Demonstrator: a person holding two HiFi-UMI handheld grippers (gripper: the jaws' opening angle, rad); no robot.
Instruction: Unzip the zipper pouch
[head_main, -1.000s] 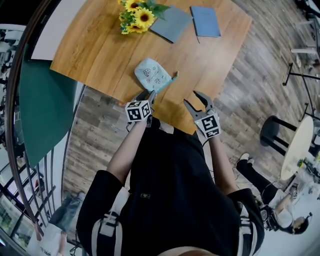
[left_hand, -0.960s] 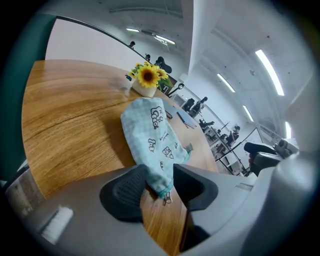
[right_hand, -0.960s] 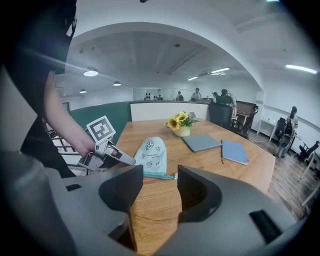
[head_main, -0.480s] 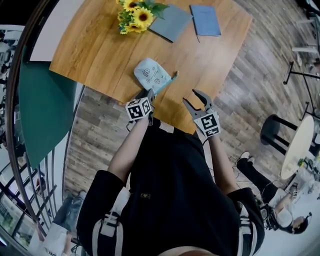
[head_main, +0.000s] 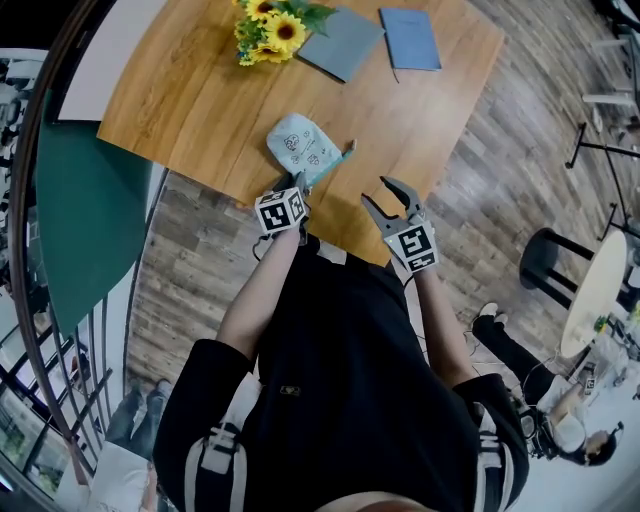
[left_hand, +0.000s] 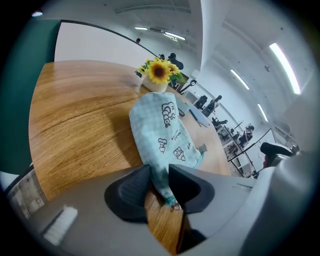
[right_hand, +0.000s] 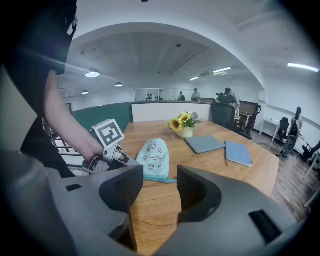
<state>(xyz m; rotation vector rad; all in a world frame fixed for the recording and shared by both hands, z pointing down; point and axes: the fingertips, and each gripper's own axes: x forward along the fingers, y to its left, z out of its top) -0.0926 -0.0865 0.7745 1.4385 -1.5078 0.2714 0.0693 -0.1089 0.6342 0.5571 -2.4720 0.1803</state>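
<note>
A teal pouch (left_hand: 162, 130) lies near the wooden table's (head_main: 200, 110) front edge, apparently not yet unzipped, its near corner pinched by the just-closing left gripper (left_hand: 160, 176), while the right gripper (right_hand: 160, 192) hovers with jaws apart, empty.

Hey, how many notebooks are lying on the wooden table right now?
2. A grey notebook lies beside the sunflowers at the far edge of the table; a blue notebook lies just right of it. None looks hidden.

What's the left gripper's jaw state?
Left gripper is shut on the zipper pouch: its jaws have just been closing, and both pads pinch its near corner.
</note>
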